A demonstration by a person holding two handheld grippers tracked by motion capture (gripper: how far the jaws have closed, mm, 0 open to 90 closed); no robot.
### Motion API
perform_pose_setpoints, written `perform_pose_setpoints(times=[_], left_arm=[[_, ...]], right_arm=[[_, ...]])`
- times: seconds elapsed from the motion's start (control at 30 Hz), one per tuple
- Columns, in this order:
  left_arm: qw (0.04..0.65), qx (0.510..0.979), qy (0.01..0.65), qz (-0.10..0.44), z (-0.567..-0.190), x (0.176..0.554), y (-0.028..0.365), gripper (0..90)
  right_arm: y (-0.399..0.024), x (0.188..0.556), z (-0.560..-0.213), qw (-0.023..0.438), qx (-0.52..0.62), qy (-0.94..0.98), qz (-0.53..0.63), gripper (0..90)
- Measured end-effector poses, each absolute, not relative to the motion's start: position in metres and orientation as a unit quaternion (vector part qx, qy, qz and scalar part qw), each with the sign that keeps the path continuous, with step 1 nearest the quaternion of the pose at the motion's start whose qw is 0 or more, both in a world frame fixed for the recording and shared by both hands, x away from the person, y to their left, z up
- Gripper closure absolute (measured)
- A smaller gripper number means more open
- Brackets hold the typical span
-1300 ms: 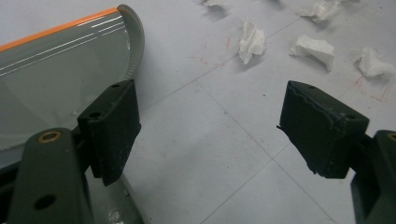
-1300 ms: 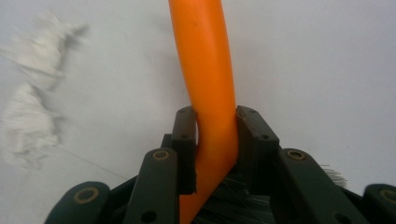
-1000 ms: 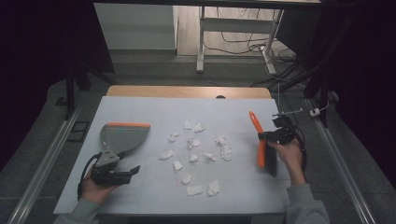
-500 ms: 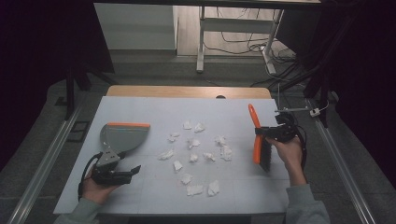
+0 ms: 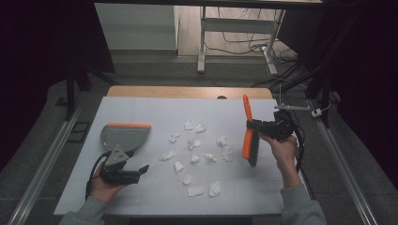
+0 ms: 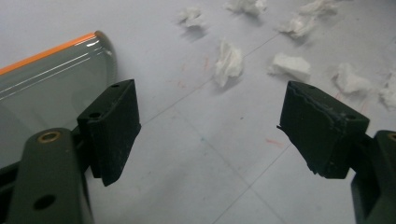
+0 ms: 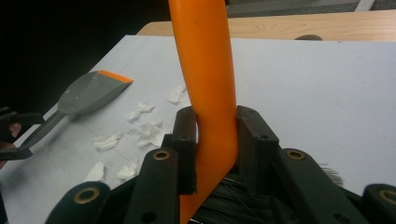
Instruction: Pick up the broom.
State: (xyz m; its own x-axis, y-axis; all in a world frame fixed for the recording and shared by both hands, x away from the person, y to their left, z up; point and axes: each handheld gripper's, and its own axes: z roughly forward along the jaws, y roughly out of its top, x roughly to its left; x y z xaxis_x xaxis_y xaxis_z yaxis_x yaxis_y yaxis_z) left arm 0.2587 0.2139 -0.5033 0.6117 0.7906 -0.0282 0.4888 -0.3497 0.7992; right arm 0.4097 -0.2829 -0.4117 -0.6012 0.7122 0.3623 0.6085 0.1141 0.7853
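Table (image 5: 155, 206) with paper scraps (image 5: 195, 143), dustpan (image 5: 123, 135)

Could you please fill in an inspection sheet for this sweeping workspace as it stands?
Surface: pale table top, faint marks, wooden strip at far edge.
Job's things: orange-handled brush lifted off the table; grey dustpan with orange lip lying flat at left.
Clutter: crumpled paper scraps scattered mid-table.
Grippers: right gripper shut on brush handle; left gripper open, beside the dustpan.
Cables: one trails from each gripper; more on the floor beyond.
Surroundings: dark room, metal rails along both sides, white desk frame behind.
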Motion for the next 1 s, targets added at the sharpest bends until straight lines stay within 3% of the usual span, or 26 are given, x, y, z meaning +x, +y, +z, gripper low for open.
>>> perform_pose_setpoints(times=[1.0], left_arm=[[0.470, 0.820, 0.293, 0.143, -0.475, 0.292, 0.061, 23.2]], right_arm=[[-0.182, 0.385, -0.420, 0.047, 0.444, 0.716, 0.536, 70.3]])
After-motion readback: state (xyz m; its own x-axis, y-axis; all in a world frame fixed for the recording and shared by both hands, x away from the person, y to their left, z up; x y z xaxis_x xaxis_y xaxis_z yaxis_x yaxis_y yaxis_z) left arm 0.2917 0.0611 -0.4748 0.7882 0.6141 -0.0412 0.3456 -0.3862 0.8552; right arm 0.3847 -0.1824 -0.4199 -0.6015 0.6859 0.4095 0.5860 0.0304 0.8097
